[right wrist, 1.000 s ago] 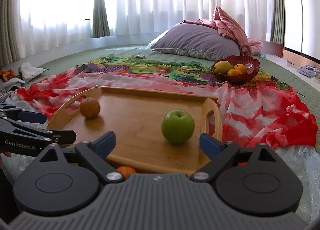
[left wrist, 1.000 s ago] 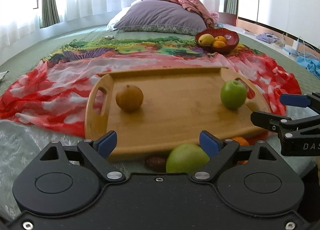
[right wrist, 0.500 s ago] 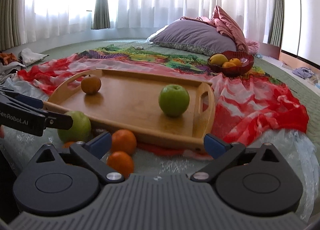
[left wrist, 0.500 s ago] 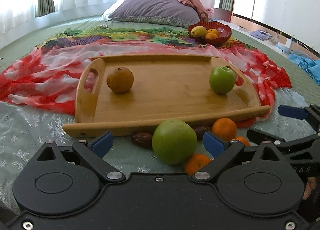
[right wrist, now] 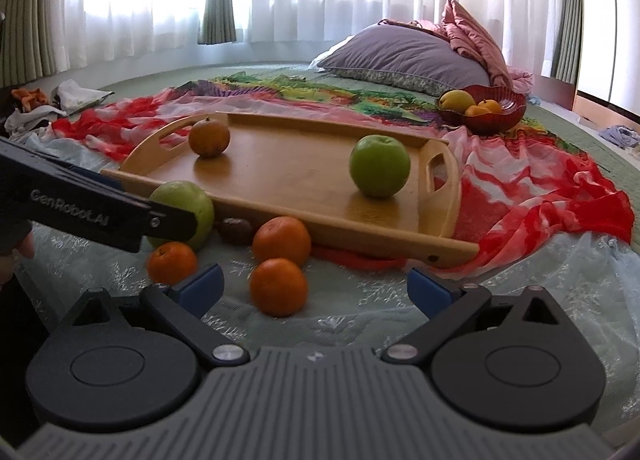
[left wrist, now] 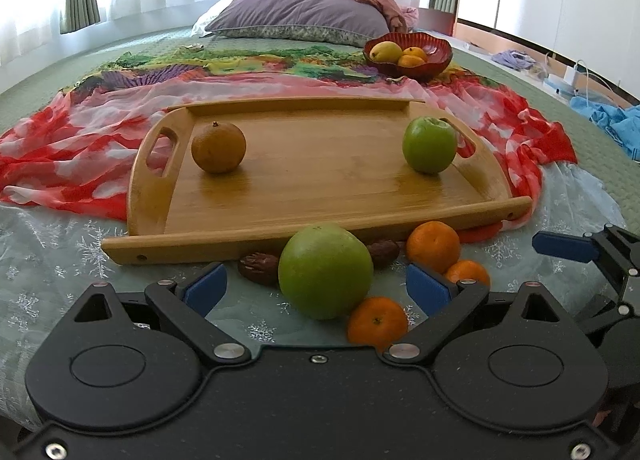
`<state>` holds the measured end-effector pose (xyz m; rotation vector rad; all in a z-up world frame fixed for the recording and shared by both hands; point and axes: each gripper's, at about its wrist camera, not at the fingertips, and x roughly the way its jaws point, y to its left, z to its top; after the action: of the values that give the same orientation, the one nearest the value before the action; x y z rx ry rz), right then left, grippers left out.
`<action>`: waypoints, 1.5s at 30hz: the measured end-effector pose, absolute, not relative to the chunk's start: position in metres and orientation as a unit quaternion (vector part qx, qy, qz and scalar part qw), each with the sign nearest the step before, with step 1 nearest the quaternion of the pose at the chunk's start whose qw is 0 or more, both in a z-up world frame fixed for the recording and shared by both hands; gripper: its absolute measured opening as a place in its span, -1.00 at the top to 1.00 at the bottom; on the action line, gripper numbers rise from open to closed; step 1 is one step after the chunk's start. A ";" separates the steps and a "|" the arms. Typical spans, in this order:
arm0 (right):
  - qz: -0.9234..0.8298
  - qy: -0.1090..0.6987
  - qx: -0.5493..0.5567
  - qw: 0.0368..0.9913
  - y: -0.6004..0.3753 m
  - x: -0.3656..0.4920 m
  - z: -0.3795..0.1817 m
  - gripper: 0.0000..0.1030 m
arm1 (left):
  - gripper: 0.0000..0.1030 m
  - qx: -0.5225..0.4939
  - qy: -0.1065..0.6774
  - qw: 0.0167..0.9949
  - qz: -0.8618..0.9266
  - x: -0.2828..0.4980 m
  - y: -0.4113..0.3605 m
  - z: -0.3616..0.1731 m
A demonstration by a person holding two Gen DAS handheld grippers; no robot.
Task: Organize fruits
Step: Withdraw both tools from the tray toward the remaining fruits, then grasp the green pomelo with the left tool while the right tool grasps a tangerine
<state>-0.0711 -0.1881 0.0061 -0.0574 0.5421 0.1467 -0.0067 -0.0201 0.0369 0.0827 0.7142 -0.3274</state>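
A wooden tray lies on the bed and holds a brown round fruit at its left and a green apple at its right. In front of the tray lie a large green fruit, three oranges and two dark dates. My left gripper is open, with the large green fruit just ahead between its fingers. My right gripper is open, with an orange just ahead of it.
A red bowl with a yellow fruit and oranges stands at the back right. A red patterned cloth lies under the tray. A purple pillow is at the back. Clothes lie at the left.
Both grippers have pulled back and risen from the tray's front edge. The loose fruits in front of the tray have come fully into view. Nothing on the tray has moved.
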 end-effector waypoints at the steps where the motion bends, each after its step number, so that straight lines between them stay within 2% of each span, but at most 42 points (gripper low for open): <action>1: 0.074 0.269 -0.027 0.960 -0.187 -0.071 0.005 -1.00 | -0.84 0.040 0.348 0.923 -0.159 -0.007 -0.020 0.037; 9: 0.084 0.276 -0.020 0.957 -0.184 -0.073 0.002 -0.91 | -0.50 0.037 0.353 0.919 -0.170 -0.005 -0.026 0.034; 16: 0.100 0.285 -0.008 0.953 -0.182 -0.073 0.001 -0.75 | -0.24 0.048 0.353 0.919 -0.170 -0.004 -0.033 0.034; 24: 0.097 0.287 0.004 0.953 -0.179 -0.072 -0.002 -0.54 | -0.21 0.045 0.355 0.919 -0.163 -0.002 -0.034 0.030; 35: 0.079 0.285 0.028 0.955 -0.181 -0.069 -0.004 -0.09 | -0.17 0.038 0.363 0.918 -0.154 0.003 -0.034 0.021; 42: 0.081 0.284 0.025 0.955 -0.176 -0.067 -0.004 0.02 | -0.15 0.037 0.361 0.920 -0.150 0.004 -0.034 0.020; 45: 0.079 0.283 0.020 0.956 -0.174 -0.066 -0.005 0.04 | -0.07 0.035 0.359 0.921 -0.146 0.004 -0.034 0.020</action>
<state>-0.0660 -0.1740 -0.0045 0.0403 0.5740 0.1602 0.0043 -0.0335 0.0204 0.0726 0.7372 -0.2995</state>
